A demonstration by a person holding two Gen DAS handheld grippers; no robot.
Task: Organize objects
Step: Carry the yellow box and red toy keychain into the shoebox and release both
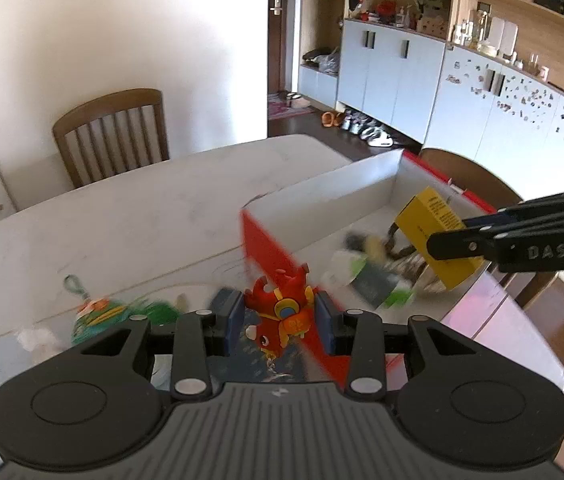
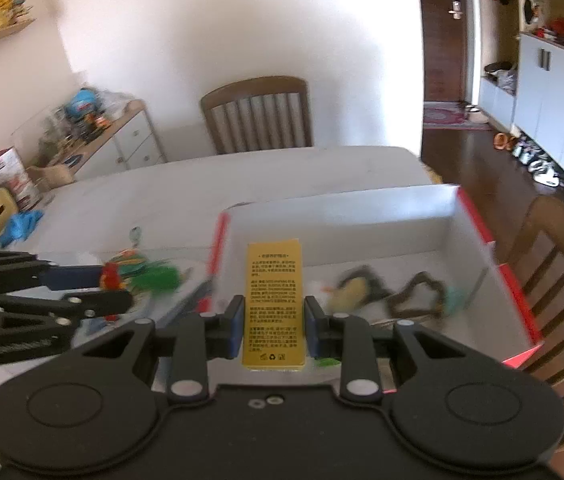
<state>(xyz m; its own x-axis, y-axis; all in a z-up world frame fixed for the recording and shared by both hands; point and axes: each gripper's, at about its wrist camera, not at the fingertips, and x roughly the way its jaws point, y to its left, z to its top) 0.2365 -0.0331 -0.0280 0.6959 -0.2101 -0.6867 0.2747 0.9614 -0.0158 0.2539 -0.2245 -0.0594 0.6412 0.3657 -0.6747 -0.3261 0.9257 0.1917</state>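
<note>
- Your left gripper [image 1: 278,322] holds a red toy figure [image 1: 280,312]; its blue fingers [image 1: 232,322] press on the toy from both sides. In the left wrist view the toy hangs above the near red edge of the box, off the surface.
- Your right gripper [image 2: 270,320] holds a yellow carton [image 2: 273,304] printed with black text. Its fingers [image 2: 236,322] clamp the carton's long sides, with the printed face turned up toward the camera.
- In the left wrist view the same carton [image 1: 436,236] appears at the tip of the right gripper [image 1: 452,246], held in the air over the inside of the box.
- The box [image 1: 322,192] is open-topped, white inside and red outside, and sits on the pale surface [image 1: 122,216]. It lies to the right of the loose items.
- Inside the box lie several blurred things: a dark loop [image 2: 418,294], a yellowish item [image 2: 352,292] and a green-and-white packet [image 1: 370,280]. What they are exactly cannot be told.
- A green charm [image 1: 102,314] with a ring clip lies on the surface to the left of the box, just beside your left gripper.
- A wooden chair [image 2: 258,116] stands at the far side of the surface, against the wall.
</note>
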